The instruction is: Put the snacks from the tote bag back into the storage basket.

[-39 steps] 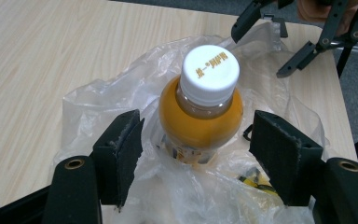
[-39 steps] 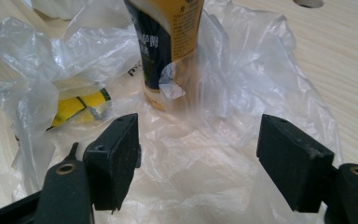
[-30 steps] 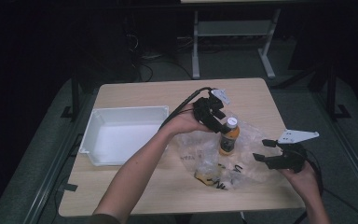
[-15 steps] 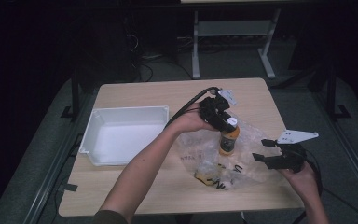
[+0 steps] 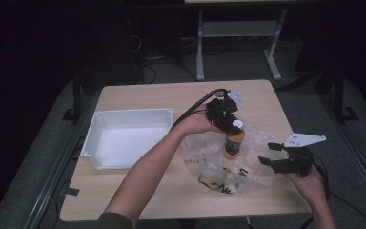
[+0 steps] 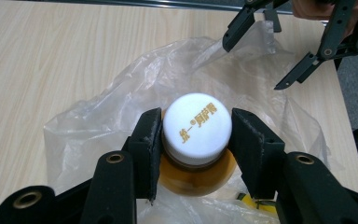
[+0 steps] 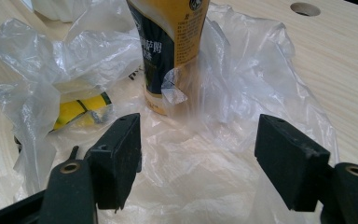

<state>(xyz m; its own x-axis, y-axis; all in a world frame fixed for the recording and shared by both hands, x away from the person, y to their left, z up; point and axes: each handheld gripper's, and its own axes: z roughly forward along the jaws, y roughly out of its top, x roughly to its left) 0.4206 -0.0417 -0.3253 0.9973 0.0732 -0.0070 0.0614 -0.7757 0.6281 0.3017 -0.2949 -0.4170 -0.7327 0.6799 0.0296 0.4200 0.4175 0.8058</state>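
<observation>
In the high view, a wooden table [image 5: 138,191] fills the middle of the frame, with a white tray [image 5: 128,138] lying at its left-centre. Right of centre, a crumpled clear plastic bag [image 5: 257,162] is spread on the tabletop, and an orange bottle [image 5: 232,143] stands upright on or in it. The left gripper [image 5: 233,125] sits over the bottle's top, held by a hand whose forearm [image 5: 147,176] runs up from the bottom edge.

In the left gripper view, its 2 black jaws pinch the bottle's white cap [image 6: 196,128] from either side at the lower centre of the frame, pads pressed against the cap's rim. The cap carries gold printed characters, and the orange shoulder of the bottle shows just beneath it. The bag lies rumpled all around below.

The right gripper [image 5: 272,153] appears at the lower right of the high view, near the bag's right edge and apart from the bottle. In the right gripper view, its 2 jaws stand spread wide at the bottom of the frame, holding nothing, with the bag's folds between and beneath them. The bottle's labelled lower body rises at top centre. A yellow item [image 7: 81,109], possibly a packet, lies inside the bag at left; the plastic blurs it too much to tell. A round hole [image 7: 305,8] in the tabletop shows at the upper right.
</observation>
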